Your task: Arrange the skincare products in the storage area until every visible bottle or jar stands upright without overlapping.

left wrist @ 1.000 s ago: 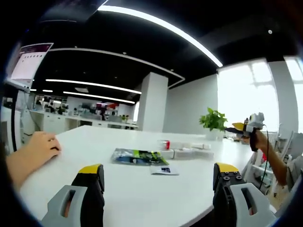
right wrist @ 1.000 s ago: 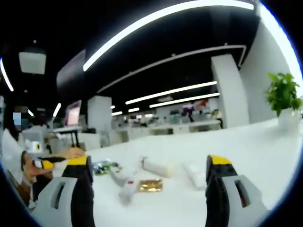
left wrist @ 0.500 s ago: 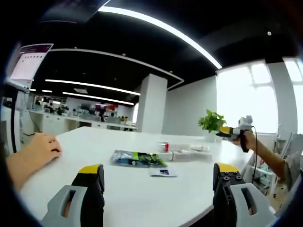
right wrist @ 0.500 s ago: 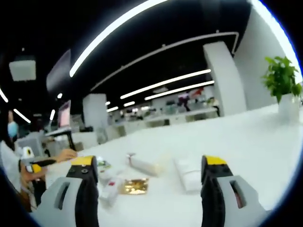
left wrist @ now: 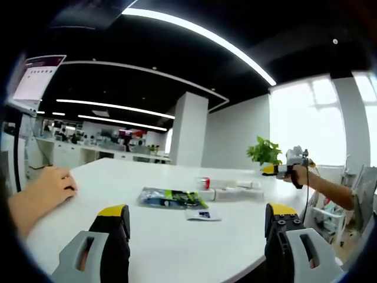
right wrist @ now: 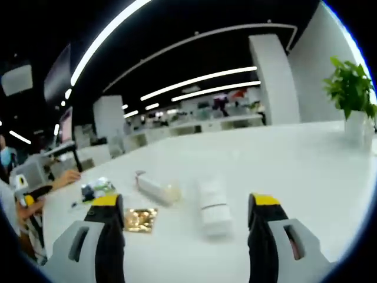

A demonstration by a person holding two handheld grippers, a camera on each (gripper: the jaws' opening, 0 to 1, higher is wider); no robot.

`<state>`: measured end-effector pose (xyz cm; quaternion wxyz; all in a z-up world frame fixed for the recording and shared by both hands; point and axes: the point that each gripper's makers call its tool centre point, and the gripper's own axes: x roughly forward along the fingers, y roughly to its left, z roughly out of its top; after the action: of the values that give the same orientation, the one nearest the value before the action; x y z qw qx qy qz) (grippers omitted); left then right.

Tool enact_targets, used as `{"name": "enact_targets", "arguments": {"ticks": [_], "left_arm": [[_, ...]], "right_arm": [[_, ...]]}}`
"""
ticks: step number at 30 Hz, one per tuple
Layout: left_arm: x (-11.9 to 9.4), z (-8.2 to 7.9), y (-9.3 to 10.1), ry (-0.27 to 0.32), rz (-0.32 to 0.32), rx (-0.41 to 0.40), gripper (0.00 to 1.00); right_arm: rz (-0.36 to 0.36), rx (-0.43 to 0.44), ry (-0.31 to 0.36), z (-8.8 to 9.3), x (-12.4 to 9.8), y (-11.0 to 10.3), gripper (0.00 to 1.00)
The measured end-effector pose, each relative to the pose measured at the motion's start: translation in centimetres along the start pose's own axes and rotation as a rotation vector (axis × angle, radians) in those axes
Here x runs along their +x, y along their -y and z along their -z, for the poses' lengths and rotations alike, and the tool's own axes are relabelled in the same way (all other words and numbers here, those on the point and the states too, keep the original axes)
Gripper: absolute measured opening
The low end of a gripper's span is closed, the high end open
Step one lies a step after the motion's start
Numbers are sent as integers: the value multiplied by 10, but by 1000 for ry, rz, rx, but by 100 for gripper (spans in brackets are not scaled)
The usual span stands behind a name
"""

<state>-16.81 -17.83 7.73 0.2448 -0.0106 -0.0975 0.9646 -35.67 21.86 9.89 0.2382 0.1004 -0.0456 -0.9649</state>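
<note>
On the white tabletop (right wrist: 306,153), seen in the right gripper view, one gold sachet (right wrist: 139,219), one tube (right wrist: 154,187) lying flat and one white box (right wrist: 213,206) are laid in a row towards the near edge. Two grippers are counted, the left gripper (left wrist: 197,227) and the right gripper (right wrist: 186,221); both pairs of fingers are spread wide, nothing held.

Open-plan office: desk rows (left wrist: 88,150), strip lights (left wrist: 200,32).

Both views low over the table (left wrist: 177,236) (opposite sides, shared products).
</note>
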Motion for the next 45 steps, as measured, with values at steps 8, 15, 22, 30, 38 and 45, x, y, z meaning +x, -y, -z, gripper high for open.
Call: {"name": "enact_targets", "arguments": {"ticks": [8, 15, 22, 30, 38, 45], "left_arm": [[0, -1, -2, -2, -5, 5, 98], [0, 0, 0, -6, -1, 5, 98], [2, 0, 1, -7, 5, 8, 98], [0, -1, -2, -4, 0, 4, 97], [-3, -5, -2, 10, 1, 6, 97], [-2, 0, -5, -12, -8, 18, 96]], "right_arm": [[28, -14, -68, 7, 10, 14, 84], [42, -9, -126, 15, 22, 23, 83], [45, -60, -243, 33, 32, 26, 82], [49, -95, -336, 45, 39, 30, 84], [41, -80, -375, 52, 45, 30, 82], [44, -69, -399, 53, 52, 31, 80]]}}
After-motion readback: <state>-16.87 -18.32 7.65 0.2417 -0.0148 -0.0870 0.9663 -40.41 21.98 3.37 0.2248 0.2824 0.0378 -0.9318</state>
